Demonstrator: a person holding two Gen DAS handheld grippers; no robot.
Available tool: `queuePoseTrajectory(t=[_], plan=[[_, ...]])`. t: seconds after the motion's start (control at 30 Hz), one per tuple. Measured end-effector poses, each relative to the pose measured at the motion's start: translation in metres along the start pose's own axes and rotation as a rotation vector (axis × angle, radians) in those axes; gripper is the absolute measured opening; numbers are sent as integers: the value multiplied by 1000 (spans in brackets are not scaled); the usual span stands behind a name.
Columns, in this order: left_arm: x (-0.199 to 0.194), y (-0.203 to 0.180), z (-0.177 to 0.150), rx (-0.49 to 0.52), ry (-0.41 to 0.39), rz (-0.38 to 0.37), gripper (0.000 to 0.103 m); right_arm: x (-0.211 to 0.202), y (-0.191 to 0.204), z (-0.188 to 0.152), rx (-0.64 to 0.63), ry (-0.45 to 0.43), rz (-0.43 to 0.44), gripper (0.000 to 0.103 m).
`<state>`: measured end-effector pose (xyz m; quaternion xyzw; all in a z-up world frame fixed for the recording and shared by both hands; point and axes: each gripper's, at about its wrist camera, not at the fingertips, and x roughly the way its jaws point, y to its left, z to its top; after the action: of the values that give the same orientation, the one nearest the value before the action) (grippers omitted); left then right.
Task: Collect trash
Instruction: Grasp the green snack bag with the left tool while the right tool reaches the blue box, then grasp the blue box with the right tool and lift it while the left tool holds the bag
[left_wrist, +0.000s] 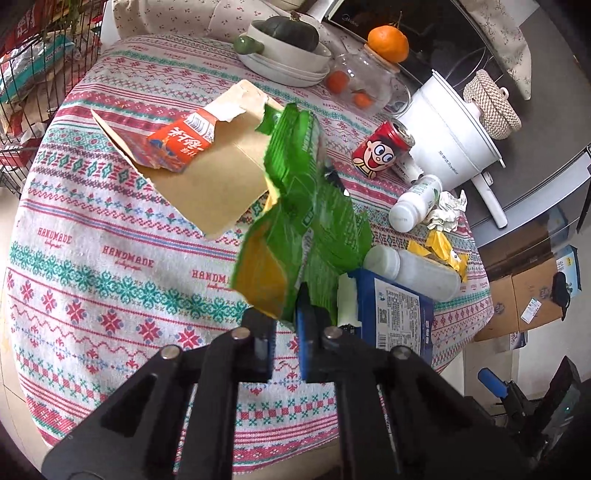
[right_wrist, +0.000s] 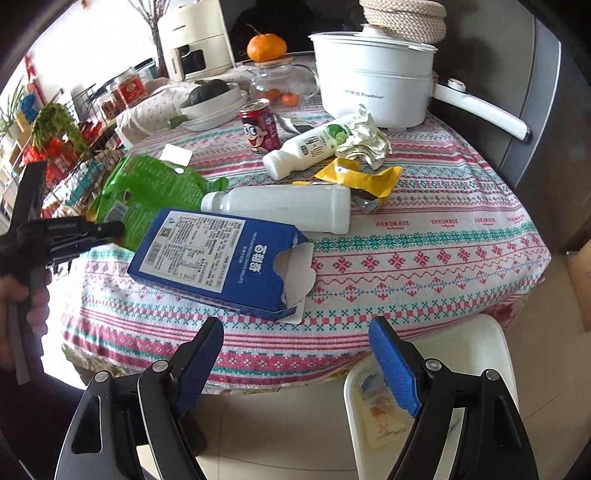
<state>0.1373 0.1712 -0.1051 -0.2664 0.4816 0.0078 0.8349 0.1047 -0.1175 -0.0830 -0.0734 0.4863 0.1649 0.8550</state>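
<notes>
My left tool (left_wrist: 286, 325) is pressed together on the lower edge of the green bag (left_wrist: 295, 206), which hangs crumpled above the counter (left_wrist: 92, 229), lifted off the cloth. From the right wrist view the same bag (right_wrist: 147, 192) sits at the left edge of the counter (right_wrist: 443, 251), with my left tool (right_wrist: 107, 229) clamped on it. My right tool (right_wrist: 295, 362) is spread wide and holds nothing; it hovers off the near edge of the counter, above a white bin (right_wrist: 424, 387) that stands on the floor.

Trash I can count on the counter: one blue box (right_wrist: 218, 258) torn open at one end, lying flat nearest me; two white bottles on their sides, a plain one (right_wrist: 284, 206) just behind the box and a labelled one (right_wrist: 310, 147) farther back; one red can (right_wrist: 258, 125) upright; one yellow wrapper (right_wrist: 365, 181) touching the plain bottle's base; one wad of crumpled paper (right_wrist: 362, 140) against the labelled bottle; one orange carton (left_wrist: 181, 144) lying on one sheet of torn cardboard (left_wrist: 207, 177).

Farther back stand one white pot (right_wrist: 373, 85), one glass jar (right_wrist: 284, 81) with one orange (right_wrist: 266, 46) on its lid, and one bowl (right_wrist: 214, 103) holding a dark squash (right_wrist: 208, 90).
</notes>
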Motion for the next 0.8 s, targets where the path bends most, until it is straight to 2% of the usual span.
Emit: queuePoseTrajectory(t=[0.2, 0.47, 0.67, 0.8], plan=[[-20, -21, 5, 102, -63, -32, 2, 15, 51, -5, -131, -58, -77, 82], [-27, -23, 4, 120, -59, -84, 2, 59, 122, -9, -337, -109, -201, 82], [-34, -19, 3, 128, -64, -71, 2, 80, 135, -10, -425, -153, -329, 80], [-40, -21, 2, 144, -79, -69, 2, 80, 130, -1, -429, -171, -344, 75]])
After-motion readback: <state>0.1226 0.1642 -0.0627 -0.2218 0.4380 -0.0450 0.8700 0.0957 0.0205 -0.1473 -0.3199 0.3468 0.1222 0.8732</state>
